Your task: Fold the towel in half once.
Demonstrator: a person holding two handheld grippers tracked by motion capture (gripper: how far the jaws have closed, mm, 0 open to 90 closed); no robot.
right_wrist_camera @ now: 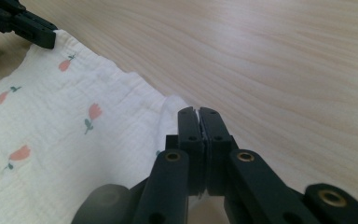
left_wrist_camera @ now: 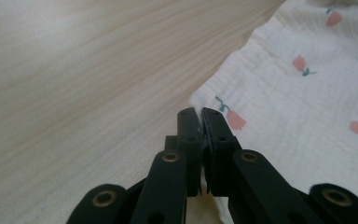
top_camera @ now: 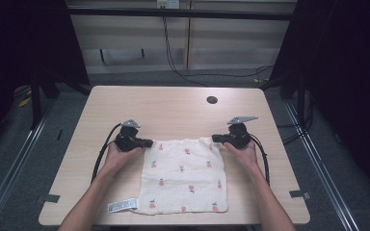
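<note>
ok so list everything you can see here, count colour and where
cloth: one, white with small pink flowers, flat on the near half of the table
label: one, white, at the cloth's near left corner
table: one, light wood
hole: one, dark, far right part of the tabletop
cables: a few, black, on the floor beyond the table
left gripper: one, black, shut on the cloth's far left corner
right gripper: one, black, shut on the far right corner

Two forearms reaching in from the near edge, left gripper (top_camera: 147, 143) jaws pressed together pointing inward, right gripper (top_camera: 216, 138) jaws likewise clamped, pointing toward the left one
</note>
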